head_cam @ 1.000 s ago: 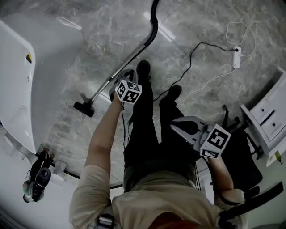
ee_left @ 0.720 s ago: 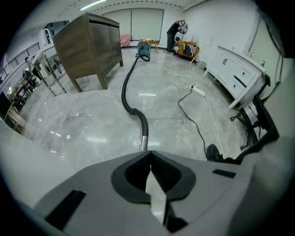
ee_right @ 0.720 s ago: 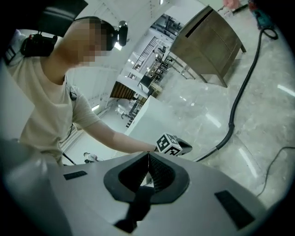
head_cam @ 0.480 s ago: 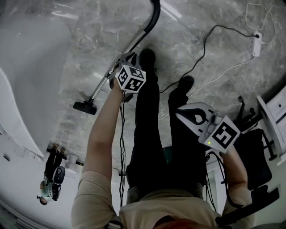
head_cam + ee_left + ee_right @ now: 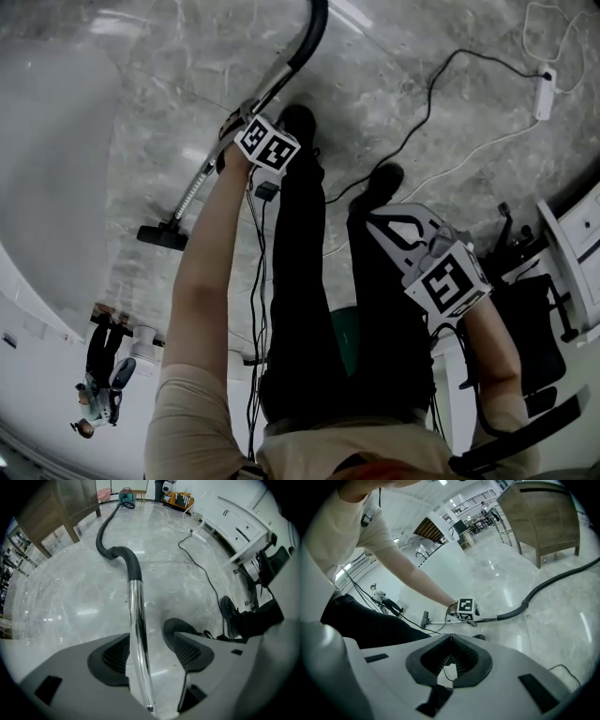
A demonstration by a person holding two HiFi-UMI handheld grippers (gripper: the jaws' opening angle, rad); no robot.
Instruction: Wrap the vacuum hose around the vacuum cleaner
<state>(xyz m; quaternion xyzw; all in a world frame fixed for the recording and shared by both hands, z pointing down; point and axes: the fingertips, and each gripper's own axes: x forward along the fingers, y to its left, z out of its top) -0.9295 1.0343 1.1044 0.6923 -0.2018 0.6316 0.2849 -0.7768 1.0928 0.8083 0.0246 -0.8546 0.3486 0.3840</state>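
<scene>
left gripper view: gripper (image 5: pixel 147 637) (just opening) straddles wand (image 5: pixel 135 603)

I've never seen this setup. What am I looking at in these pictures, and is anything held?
A standing person carries two hand-held two-jaw grippers. The head view looks down from their head; each gripper view looks along that gripper's jaws. On the grey marble floor sit a white power strip and a vacuum's black floor nozzle, with its shiny metal tube and black hose. The left gripper has just been opening; its jaws stand apart with the tube between them, unclamped. The right gripper is shut and empty.
</scene>
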